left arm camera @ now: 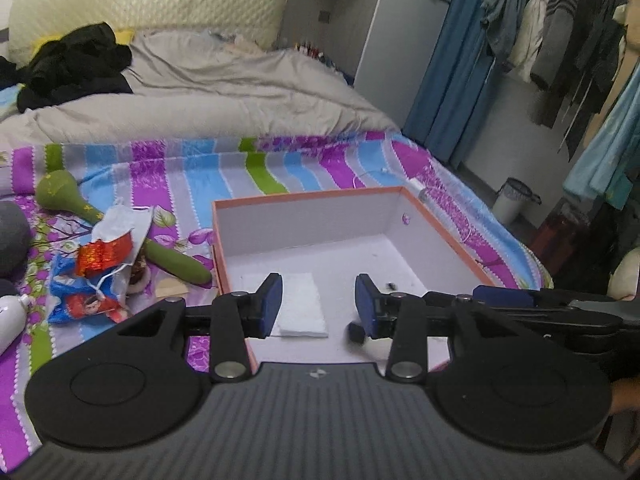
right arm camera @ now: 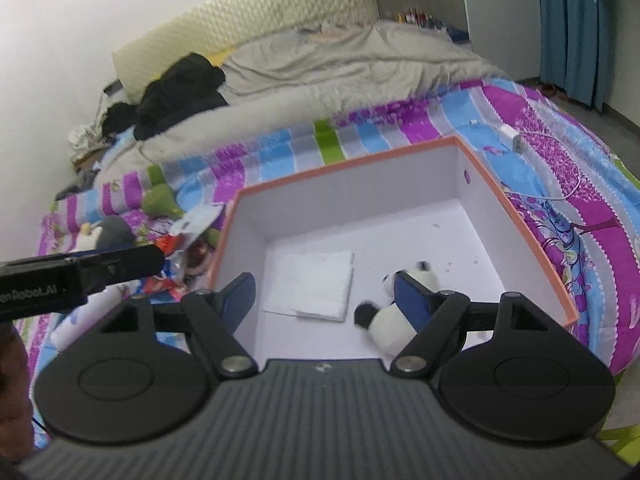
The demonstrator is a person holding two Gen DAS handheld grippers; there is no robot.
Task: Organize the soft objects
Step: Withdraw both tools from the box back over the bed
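Right wrist view: both tools, left tool (left arm camera: 318,306) and right tool (right arm camera: 326,300), spread and empty above the orange-rimmed box (right arm camera: 520,216) on the bed, folded white cloth (right arm camera: 316,284) and panda plush (right arm camera: 394,326) lying inside.

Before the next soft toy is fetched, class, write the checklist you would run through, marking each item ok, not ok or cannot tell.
1. Panda toy lies inside the box: ok.
2. Right gripper open, nothing between its fingers: ok.
3. Left gripper open and holding nothing: ok.
4. Free floor space in the box: ok.
5. Green plush uncovered for grasping: not ok, wrappers overlap it.
6. Folded white cloth lies flat: ok.
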